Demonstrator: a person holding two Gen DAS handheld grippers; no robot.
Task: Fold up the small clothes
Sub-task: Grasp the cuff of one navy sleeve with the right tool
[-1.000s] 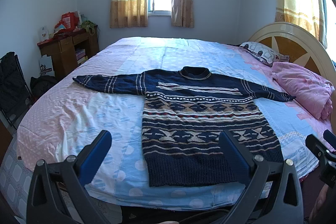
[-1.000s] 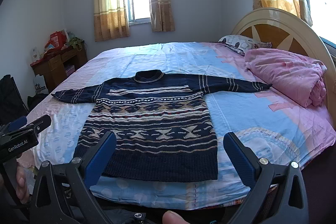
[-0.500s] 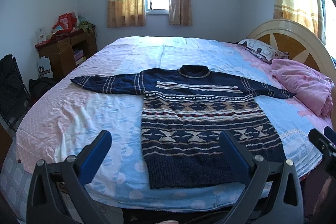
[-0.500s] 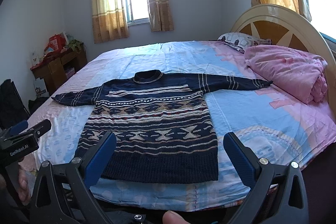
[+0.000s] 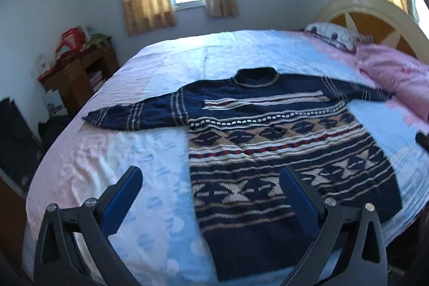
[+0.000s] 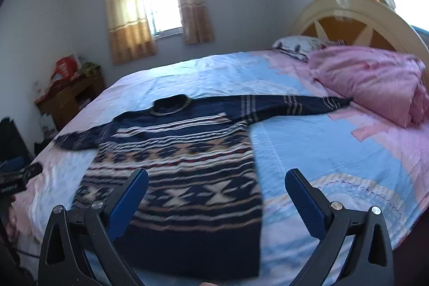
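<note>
A navy knitted sweater [image 5: 268, 141] with tan, white and red patterned bands lies flat on the bed, front up, both sleeves spread out sideways; it also shows in the right wrist view [image 6: 187, 165]. My left gripper [image 5: 211, 178] is open and empty, above the sweater's lower left edge. My right gripper [image 6: 217, 180] is open and empty, above the sweater's lower right edge. The left gripper [image 6: 16, 176] shows at the left edge of the right wrist view. Both views are motion-blurred.
The bed [image 5: 166, 77] has a pink and light blue sheet. A folded pink quilt [image 6: 375, 82] and a pillow [image 6: 297, 43] lie by the round headboard [image 6: 356, 18] on the right. A wooden desk [image 5: 77, 71] with clutter stands at the left wall.
Both grippers have moved forward over the near edge of the bed and closer to the sweater. The sweater has not moved. Both stay open.
</note>
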